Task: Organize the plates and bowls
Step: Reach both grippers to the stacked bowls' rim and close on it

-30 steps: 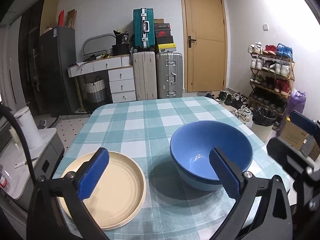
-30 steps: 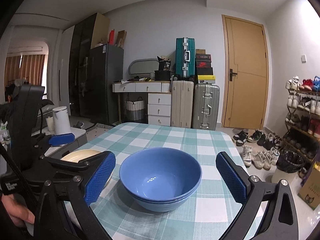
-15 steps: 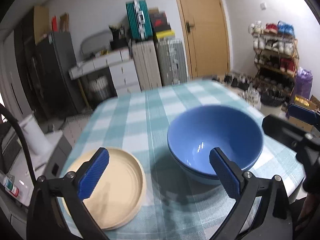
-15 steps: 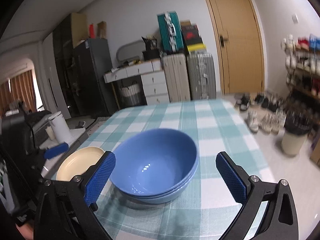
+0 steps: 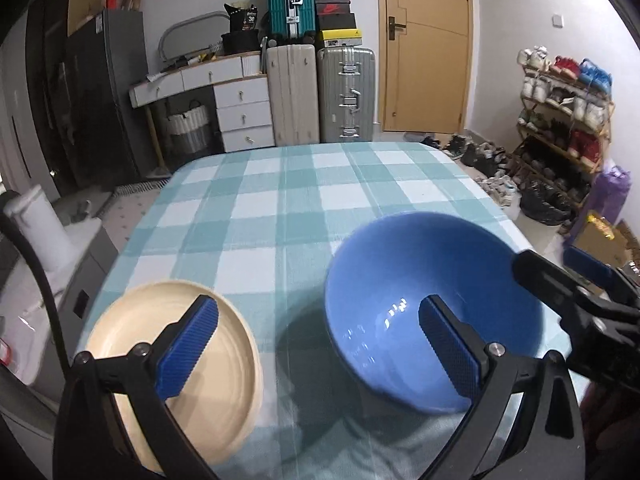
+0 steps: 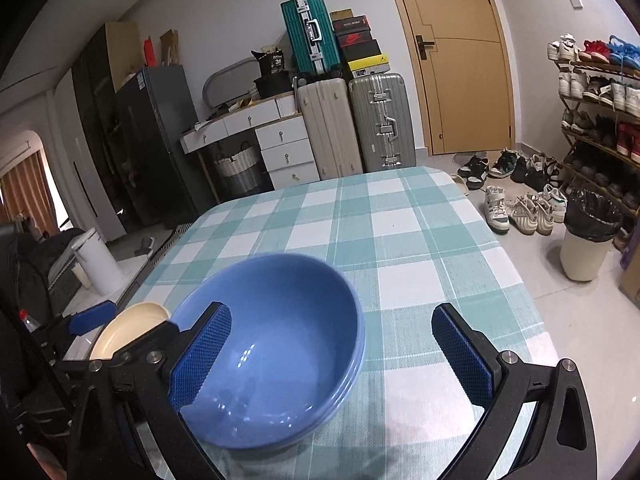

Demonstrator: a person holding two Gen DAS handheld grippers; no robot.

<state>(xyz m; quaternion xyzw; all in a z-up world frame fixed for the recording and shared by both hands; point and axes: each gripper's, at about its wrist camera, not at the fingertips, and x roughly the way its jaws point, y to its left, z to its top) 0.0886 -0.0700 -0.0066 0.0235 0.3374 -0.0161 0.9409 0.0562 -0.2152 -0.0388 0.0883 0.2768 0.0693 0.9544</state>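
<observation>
Bowls (image 6: 276, 344): glossy blue, round, stacked; cream plate (image 5: 208, 360) beside; both grippers' fingers spread, empty.

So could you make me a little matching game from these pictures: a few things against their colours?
Things:
1. bowls
2. plates
3. tablecloth
4. door

Colours:
a. teal and white checks
b. cream
c. light brown
d. blue

Pairs: 1-d, 2-b, 3-a, 4-c
</observation>
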